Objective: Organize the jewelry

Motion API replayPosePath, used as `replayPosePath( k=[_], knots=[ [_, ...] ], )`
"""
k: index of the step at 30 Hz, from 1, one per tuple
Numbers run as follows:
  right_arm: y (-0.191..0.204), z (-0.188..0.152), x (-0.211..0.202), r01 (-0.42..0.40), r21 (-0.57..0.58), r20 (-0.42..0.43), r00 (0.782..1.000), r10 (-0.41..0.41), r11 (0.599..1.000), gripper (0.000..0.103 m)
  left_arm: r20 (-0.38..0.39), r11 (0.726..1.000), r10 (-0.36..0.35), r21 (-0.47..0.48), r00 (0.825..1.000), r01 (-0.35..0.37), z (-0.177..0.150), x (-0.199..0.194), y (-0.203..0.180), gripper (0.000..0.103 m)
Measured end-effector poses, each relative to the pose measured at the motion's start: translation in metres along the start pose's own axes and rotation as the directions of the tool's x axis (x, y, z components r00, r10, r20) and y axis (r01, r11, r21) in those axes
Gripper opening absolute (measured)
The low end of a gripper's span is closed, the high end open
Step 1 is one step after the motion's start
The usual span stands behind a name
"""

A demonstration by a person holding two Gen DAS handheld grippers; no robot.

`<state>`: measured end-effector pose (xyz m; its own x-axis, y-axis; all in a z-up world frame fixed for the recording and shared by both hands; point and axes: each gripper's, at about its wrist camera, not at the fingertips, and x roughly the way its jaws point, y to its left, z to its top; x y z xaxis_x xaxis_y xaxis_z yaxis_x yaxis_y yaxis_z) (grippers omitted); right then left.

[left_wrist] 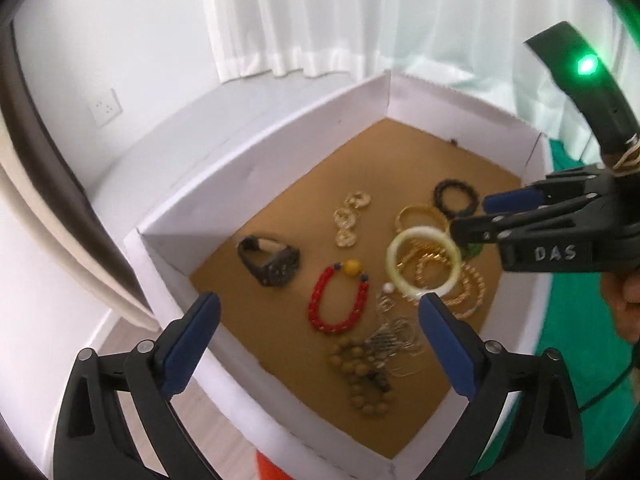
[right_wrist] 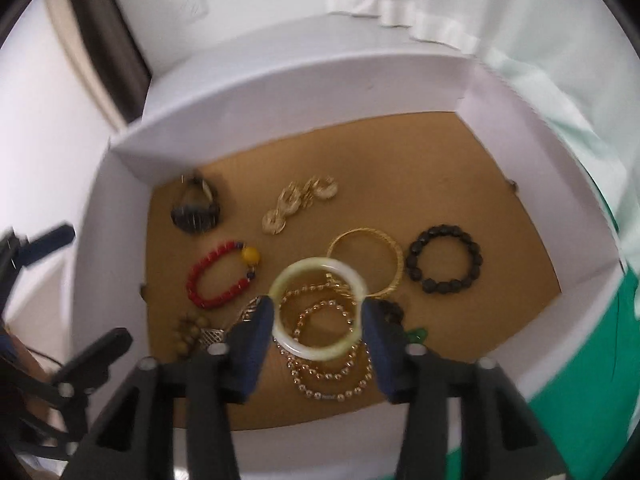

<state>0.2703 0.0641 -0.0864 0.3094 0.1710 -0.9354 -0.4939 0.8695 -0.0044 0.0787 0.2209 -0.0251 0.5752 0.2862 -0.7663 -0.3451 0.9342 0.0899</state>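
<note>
A white-walled box (left_wrist: pixel 240 184) with a brown floor holds the jewelry. My right gripper (right_wrist: pixel 318 316) is shut on a pale green jade bangle (right_wrist: pixel 320 350) and holds it above the gold bead bracelets (right_wrist: pixel 332 384); the bangle (left_wrist: pixel 404 280) and right gripper (left_wrist: pixel 472 216) also show in the left wrist view. My left gripper (left_wrist: pixel 320 312) is open and empty above the box's near edge, over a red bead bracelet (left_wrist: pixel 340 300). A black watch (left_wrist: pixel 272 260), gold earrings (left_wrist: pixel 348 216), a black bead bracelet (left_wrist: pixel 456 198) and a gold bangle (right_wrist: pixel 380 258) lie on the floor.
Brown wooden beads (left_wrist: pixel 360 376) and a silver chain tangle (left_wrist: pixel 392 340) lie near the box's front. A green cloth (right_wrist: pixel 580 360) lies right of the box. White curtains (left_wrist: pixel 300 12) and a wall socket (left_wrist: pixel 106 106) stand behind.
</note>
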Motion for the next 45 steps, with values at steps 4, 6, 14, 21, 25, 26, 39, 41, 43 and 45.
replayPosePath(
  k=[4,6,14,21,25,26,39,41,43,45],
  knots=[
    [-0.006,-0.015,-0.032,0.054,0.054,0.094,0.994,-0.059,0.997,0.071,0.032,0.998,-0.008,-0.065,0.999,0.01,0.0,-0.015,-0.004,0.1],
    [-0.006,-0.023,-0.042,0.074,0.073,0.122,0.989,-0.082,0.995,0.08,0.06,0.997,0.011,-0.082,0.998,-0.006,0.002,-0.021,-0.004,0.1],
    [0.009,-0.039,-0.057,0.118,0.089,0.164,0.978,-0.132,0.989,0.081,0.074,0.997,0.057,-0.055,0.996,-0.053,0.001,-0.03,-0.01,0.1],
    [0.012,-0.044,-0.06,0.169,0.104,0.171,0.968,-0.185,0.98,0.081,0.097,0.992,0.127,-0.027,0.987,-0.124,0.001,-0.034,-0.011,0.1],
    [0.012,-0.047,-0.061,0.175,0.12,0.165,0.967,-0.193,0.977,0.081,0.096,0.991,0.134,-0.021,0.986,-0.132,0.002,-0.034,-0.009,0.1],
    [0.012,-0.047,-0.06,0.181,0.125,0.163,0.966,-0.2,0.976,0.081,0.091,0.991,0.131,-0.023,0.987,-0.13,0.002,-0.033,-0.008,0.1],
    [0.025,-0.041,-0.062,0.218,0.122,0.129,0.964,-0.233,0.968,0.082,-0.007,0.993,0.088,-0.075,0.996,-0.089,0.01,-0.033,0.011,0.102],
    [0.027,-0.04,-0.062,0.218,0.121,0.115,0.966,-0.232,0.968,0.082,-0.018,0.992,0.088,-0.092,0.996,-0.09,0.011,-0.032,0.013,0.102],
    [0.028,-0.04,-0.062,0.222,0.121,0.109,0.966,-0.235,0.968,0.082,-0.03,0.991,0.083,-0.101,0.996,-0.086,0.013,-0.029,0.015,0.102],
    [0.028,-0.038,-0.061,0.225,0.13,0.1,0.966,-0.238,0.966,0.082,-0.051,0.99,0.072,-0.117,0.996,-0.078,0.016,-0.026,0.017,0.102]
  ],
)
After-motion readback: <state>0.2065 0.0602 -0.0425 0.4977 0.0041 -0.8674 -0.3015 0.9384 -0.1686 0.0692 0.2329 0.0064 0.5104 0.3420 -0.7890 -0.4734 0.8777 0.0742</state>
